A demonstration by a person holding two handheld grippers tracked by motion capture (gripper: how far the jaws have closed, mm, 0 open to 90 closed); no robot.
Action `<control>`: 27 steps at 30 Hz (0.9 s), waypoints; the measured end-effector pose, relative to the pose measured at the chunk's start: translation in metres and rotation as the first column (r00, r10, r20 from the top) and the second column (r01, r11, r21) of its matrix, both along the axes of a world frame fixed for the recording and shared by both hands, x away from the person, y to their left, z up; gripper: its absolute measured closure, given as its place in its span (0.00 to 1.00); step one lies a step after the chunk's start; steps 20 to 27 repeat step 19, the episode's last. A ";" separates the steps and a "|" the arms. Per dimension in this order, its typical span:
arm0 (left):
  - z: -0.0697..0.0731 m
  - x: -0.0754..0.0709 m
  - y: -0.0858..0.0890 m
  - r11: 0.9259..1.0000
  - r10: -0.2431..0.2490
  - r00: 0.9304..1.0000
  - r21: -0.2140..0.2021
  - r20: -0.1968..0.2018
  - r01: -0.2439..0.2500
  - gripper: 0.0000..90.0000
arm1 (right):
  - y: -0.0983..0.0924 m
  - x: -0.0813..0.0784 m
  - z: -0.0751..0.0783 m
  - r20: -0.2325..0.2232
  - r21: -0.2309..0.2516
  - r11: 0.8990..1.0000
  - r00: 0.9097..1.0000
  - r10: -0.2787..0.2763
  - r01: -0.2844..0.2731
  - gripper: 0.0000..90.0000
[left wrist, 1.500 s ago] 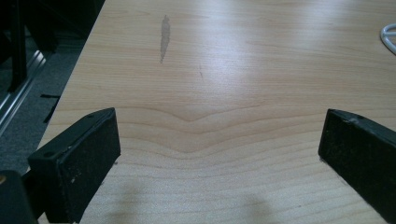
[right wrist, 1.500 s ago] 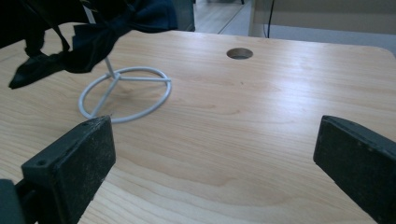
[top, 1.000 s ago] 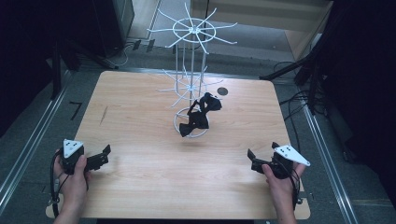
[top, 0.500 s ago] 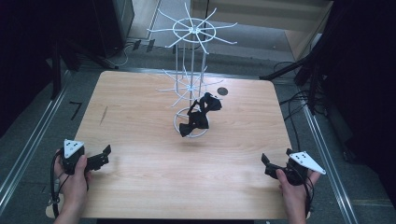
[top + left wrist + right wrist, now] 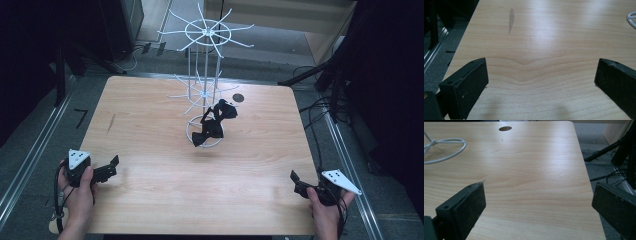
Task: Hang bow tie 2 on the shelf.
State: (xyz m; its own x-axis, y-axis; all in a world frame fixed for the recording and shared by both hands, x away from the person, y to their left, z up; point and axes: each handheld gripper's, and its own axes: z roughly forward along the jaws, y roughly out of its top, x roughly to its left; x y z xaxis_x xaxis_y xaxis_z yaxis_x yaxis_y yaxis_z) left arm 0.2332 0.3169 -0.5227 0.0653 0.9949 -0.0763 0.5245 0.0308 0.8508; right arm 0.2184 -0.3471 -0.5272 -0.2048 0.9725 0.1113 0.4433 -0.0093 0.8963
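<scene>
A white wire rack with spoked tiers stands on a ring base at the middle back of the wooden table. Black items hang from its lower tier. My left gripper rests low over the table's front left corner, jaws wide apart over bare wood. My right gripper sits at the front right corner, open with nothing between its jaws, beside the table's right edge. A part of the ring base lies at the upper left in the right gripper view.
A dark round hole is in the tabletop behind the rack, also in the right gripper view as the hole. A grey smear marks the wood at the left. Cables and stand legs lie on the floor to the right.
My right gripper has drawn back toward the front right corner of the table. The left gripper and the rack have stayed put.
</scene>
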 end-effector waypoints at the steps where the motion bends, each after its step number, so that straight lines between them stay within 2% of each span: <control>1: 0.000 0.000 0.000 1.000 0.000 1.000 0.000 0.000 0.000 0.00 | -0.001 -0.001 -0.001 -0.004 -0.002 1.000 1.000 0.000 0.000 0.00; 15: 0.000 0.000 -0.001 1.000 0.000 1.000 0.001 0.003 0.000 0.00 | -0.012 -0.004 -0.012 -0.050 0.004 1.000 0.999 0.017 -0.017 0.00; 27: 0.000 0.000 0.000 1.000 0.000 1.000 -0.001 -0.001 0.000 0.00 | -0.011 -0.003 -0.014 -0.052 0.000 1.000 0.998 0.027 -0.027 0.00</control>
